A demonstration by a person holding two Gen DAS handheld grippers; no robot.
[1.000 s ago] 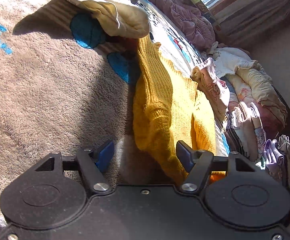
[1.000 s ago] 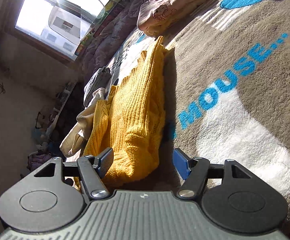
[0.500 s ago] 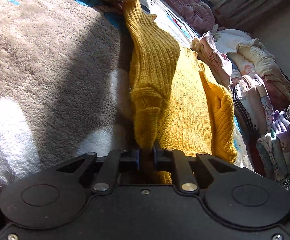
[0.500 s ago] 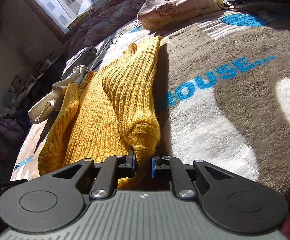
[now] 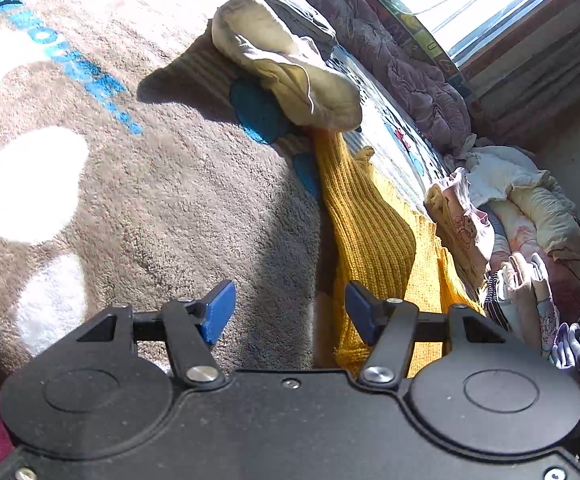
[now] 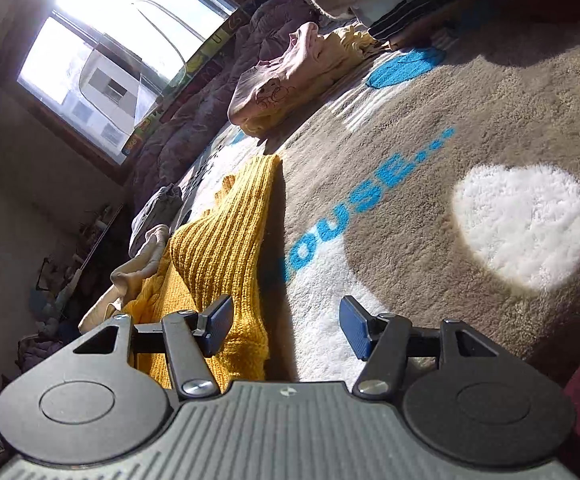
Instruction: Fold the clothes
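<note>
Item: yellow knit sweater (image 5: 373, 240), lying on the grey blanket (image 5: 150, 200), long axis running away from me. My left claw (image 5: 288, 312) gapes, empty, sweater at its right finger; my right claw (image 6: 286, 326) gapes, empty, sweater at its left finger.

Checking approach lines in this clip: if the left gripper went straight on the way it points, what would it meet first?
Probably the brown blanket: the open left gripper frames bare pile. The yellow sweater lies just off its right finger; depth is unclear.
</note>
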